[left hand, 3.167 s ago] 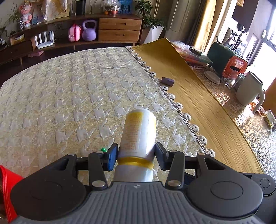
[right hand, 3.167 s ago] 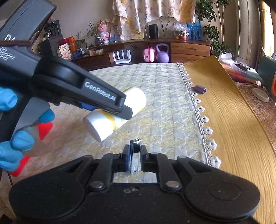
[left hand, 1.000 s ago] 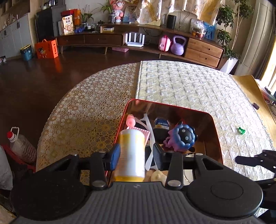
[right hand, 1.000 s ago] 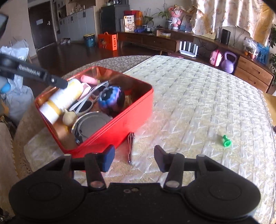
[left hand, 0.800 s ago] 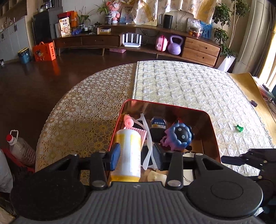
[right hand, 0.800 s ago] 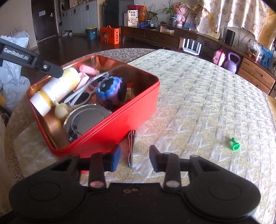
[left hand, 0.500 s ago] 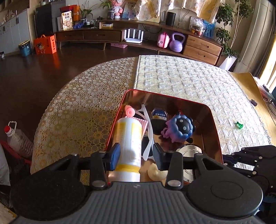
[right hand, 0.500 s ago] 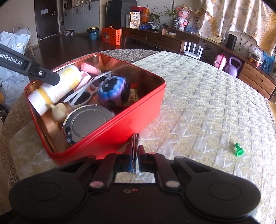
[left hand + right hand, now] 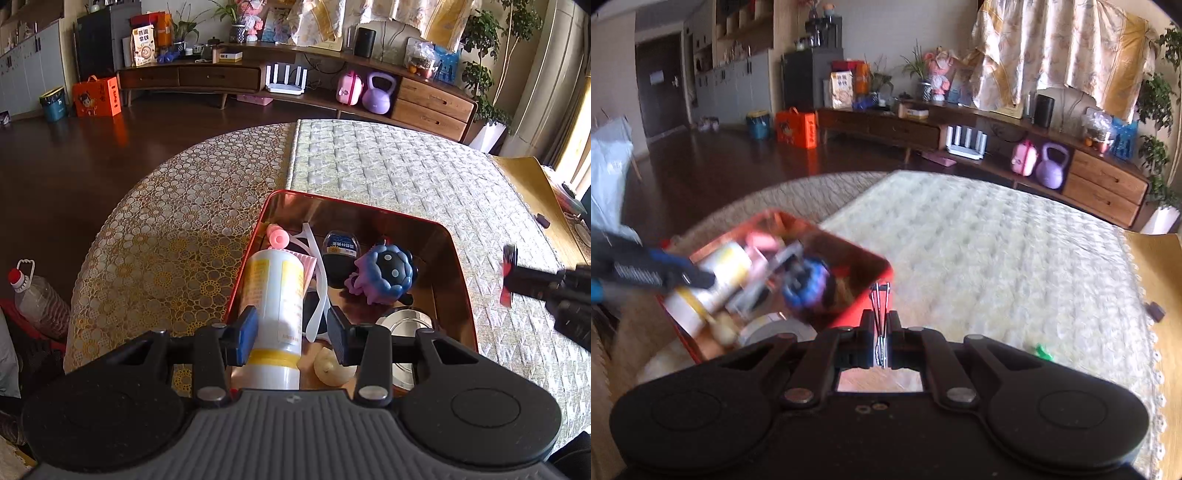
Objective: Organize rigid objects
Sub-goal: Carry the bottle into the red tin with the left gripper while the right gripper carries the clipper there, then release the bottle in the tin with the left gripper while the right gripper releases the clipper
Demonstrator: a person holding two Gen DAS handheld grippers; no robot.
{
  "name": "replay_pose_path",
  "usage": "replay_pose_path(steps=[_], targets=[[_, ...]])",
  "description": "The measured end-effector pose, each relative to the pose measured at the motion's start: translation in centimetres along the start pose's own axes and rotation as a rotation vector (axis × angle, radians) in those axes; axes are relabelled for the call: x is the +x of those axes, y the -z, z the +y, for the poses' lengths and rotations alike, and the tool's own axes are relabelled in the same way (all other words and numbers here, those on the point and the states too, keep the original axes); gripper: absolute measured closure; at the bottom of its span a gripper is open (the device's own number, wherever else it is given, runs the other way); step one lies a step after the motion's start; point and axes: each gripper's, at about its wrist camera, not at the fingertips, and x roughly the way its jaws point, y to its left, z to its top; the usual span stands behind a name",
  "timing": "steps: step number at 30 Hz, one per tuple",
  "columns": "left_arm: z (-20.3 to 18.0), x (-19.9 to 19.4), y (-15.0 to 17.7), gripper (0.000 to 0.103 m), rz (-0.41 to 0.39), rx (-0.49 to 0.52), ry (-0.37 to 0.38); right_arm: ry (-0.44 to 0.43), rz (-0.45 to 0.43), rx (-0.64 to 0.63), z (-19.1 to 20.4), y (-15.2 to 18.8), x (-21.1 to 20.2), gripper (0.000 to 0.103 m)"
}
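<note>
Since half a second ago my right claw has lifted off the tabletop with the metal nail clipper pinched between its closed fingers, and my left claw has spread its fingers away from the white and yellow bottle. That bottle now lies in the red tin box, along its left wall, between my parted left fingers, with a gap on the right side; I cannot tell whether the left pad touches it.

My right wrist view is blurred by motion, so the box's contents smear together there. From my left wrist, the bottle's base is cut off behind the claw body. The bottle covers part of a pink item behind it. White-framed sunglasses lie beside it, partly hidden. A blue and purple toy sits in the middle, a round metal tin is half hidden by my right finger, and a pale rounded lump sits near the front.

A small dark container bears a blue label, too small to read. The bottle's yellow print is unreadable. A small green piece lies on the quilted cloth, blurred.
</note>
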Motion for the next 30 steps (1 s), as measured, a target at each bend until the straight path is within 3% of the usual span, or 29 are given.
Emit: replay_pose_path(steps=[5, 10, 17, 22, 30], targets=[[0.1, -0.1, -0.1, 0.062, -0.002, -0.011, 0.006, -0.105, 0.049, -0.039, 3.6, -1.0, 2.2, 0.098], [0.4, 0.0, 0.0, 0.062, -0.002, -0.019, 0.01, -0.153, 0.098, -0.061, 6.1, -1.2, 5.1, 0.098], [1.6, 0.5, 0.3, 0.062, 0.014, -0.052, 0.01, -0.152, 0.147, -0.102, 7.5, -0.9, 7.4, 0.098], [1.7, 0.5, 0.3, 0.062, 0.012, -0.058, 0.017, -0.151, 0.155, -0.11, 7.8, -0.5, 7.3, 0.097], [1.2, -0.1, 0.4, 0.062, -0.003, -0.061, 0.033, -0.161, 0.111, -0.072, 6.0, 0.0, 3.6, 0.087]])
